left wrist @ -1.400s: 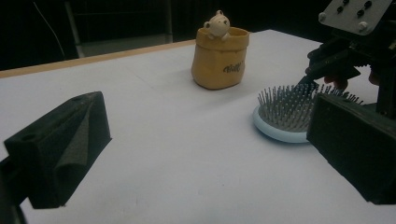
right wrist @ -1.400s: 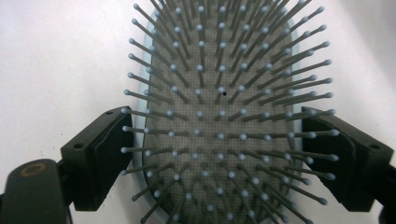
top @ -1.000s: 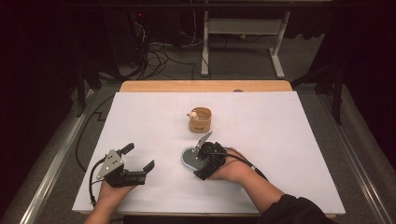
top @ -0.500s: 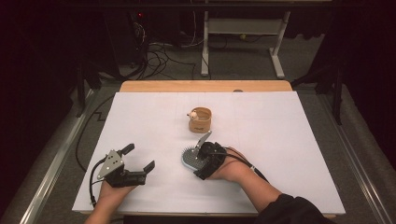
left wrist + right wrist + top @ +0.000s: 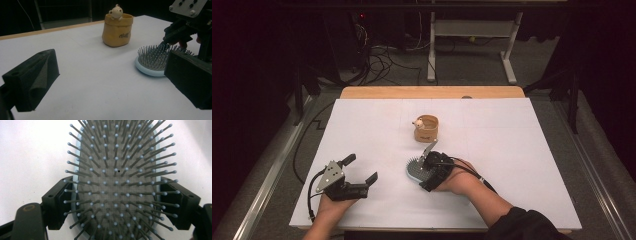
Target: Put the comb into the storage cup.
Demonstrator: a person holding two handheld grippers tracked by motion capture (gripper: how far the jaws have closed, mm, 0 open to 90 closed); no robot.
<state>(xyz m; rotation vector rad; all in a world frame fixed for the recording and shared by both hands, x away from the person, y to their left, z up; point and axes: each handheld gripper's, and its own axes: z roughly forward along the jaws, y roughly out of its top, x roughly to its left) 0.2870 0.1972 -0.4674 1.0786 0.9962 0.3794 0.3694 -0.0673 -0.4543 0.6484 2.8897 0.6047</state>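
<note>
the hairbrush [image 5: 117, 180] lies bristles up on the white counter [image 5: 512, 150], near the bear pot [image 5: 427, 129]. the right gripper [image 5: 117, 202] straddles its head and has just been closing, pads seemingly not pressing yet. light, rigid, slippery rim; grip the sides. the left gripper [image 5: 357, 172] gapes empty.

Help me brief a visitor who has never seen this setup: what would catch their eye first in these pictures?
First, the pale blue oval hairbrush with grey pins lying pins-up on the white table, with the right gripper straddling its sides; its jaws have just been closing around it. Next, the small tan pouch-shaped pot with a cream bear on its rim, standing just beyond the brush. The left gripper rests near the front edge, jaws wide open.
</note>
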